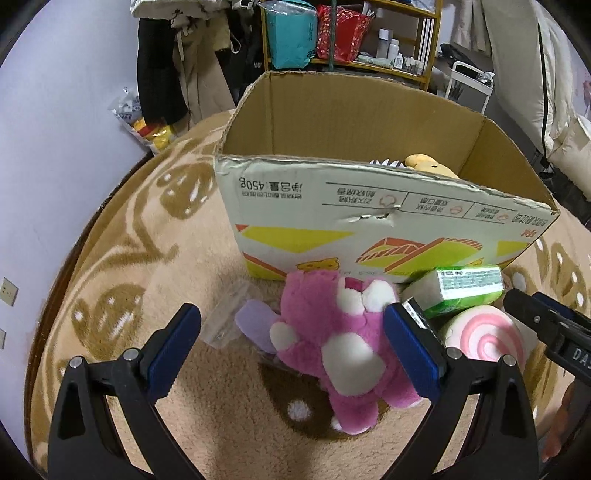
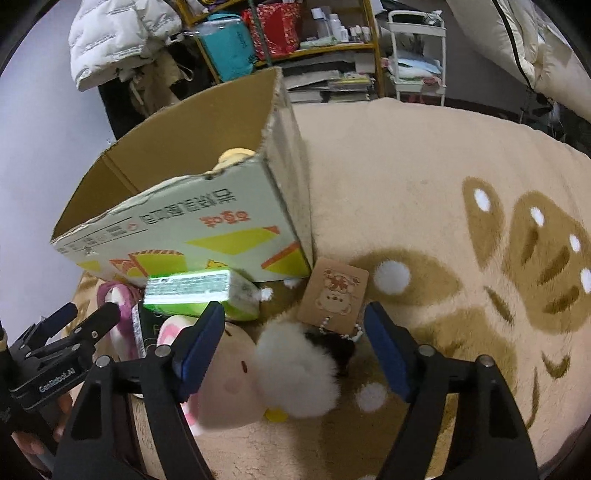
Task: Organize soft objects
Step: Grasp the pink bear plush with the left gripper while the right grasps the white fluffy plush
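Note:
A pink and white plush bear (image 1: 334, 347) lies on the beige blanket between the wide-open fingers of my left gripper (image 1: 291, 343), nearer the right finger. Beside it lie a green tissue pack (image 1: 458, 290) and a pink-swirl plush (image 1: 484, 338). An open cardboard box (image 1: 369, 206) stands behind, with a yellow plush (image 1: 430, 164) inside. My right gripper (image 2: 295, 341) is open above a white fluffy pom-pom keychain (image 2: 295, 373) with a brown card tag (image 2: 332, 291). The cream plush (image 2: 229, 376) lies by its left finger. The tissue pack also shows in the right wrist view (image 2: 199, 291), and the box too (image 2: 207, 225).
The beige patterned blanket (image 2: 443, 184) covers the surface. A clear plastic wrapper (image 1: 229, 314) and a lilac piece (image 1: 255, 317) lie left of the bear. Shelves (image 1: 369, 33), hanging coats (image 1: 177, 55) and a white cart (image 2: 417, 55) stand behind.

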The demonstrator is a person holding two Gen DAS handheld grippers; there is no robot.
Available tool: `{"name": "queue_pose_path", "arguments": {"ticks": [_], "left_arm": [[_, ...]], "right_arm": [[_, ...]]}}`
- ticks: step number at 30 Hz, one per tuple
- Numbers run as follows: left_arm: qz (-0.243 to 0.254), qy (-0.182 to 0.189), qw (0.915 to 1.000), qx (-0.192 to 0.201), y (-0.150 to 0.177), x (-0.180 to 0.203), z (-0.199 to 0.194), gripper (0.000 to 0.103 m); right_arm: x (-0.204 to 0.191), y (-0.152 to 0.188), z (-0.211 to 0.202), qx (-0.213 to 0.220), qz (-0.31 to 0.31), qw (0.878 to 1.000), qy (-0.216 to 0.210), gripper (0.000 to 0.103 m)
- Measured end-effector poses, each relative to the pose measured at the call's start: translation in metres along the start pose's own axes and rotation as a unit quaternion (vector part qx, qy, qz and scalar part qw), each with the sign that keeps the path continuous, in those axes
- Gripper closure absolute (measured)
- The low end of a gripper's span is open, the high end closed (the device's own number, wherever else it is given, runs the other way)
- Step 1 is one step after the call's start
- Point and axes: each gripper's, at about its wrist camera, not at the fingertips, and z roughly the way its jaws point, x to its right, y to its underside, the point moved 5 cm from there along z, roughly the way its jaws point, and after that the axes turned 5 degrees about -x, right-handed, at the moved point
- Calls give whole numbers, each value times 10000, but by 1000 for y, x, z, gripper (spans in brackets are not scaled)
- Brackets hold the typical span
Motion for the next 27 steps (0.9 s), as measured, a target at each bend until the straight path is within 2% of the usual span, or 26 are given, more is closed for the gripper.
{"name": "queue_pose_path", "arguments": {"ticks": [4, 8, 11, 13, 14, 27], "left_arm": [[6, 176, 9998, -31, 0, 2, 1, 5], [149, 99, 9998, -115, 3, 5, 7, 5], [225, 92, 9995, -194, 6, 9, 11, 5], [265, 92, 9993, -233, 7, 11, 12, 5], [270, 99, 9993, -257, 7, 11, 13, 5], [31, 303, 9981, -527, 7, 3, 30, 5]], "right_arm": [[7, -1, 2, -39, 94, 9999, 49, 21], [16, -3, 8, -83, 264, 9996, 50, 21], [23, -1, 18, -283, 396, 9988, 104, 22], [26, 0, 24, -401, 439, 9981, 143, 29], [27, -1, 25, -416, 424, 9981, 184, 30], [18, 0, 26, -484, 334, 9978, 319, 30]]}}
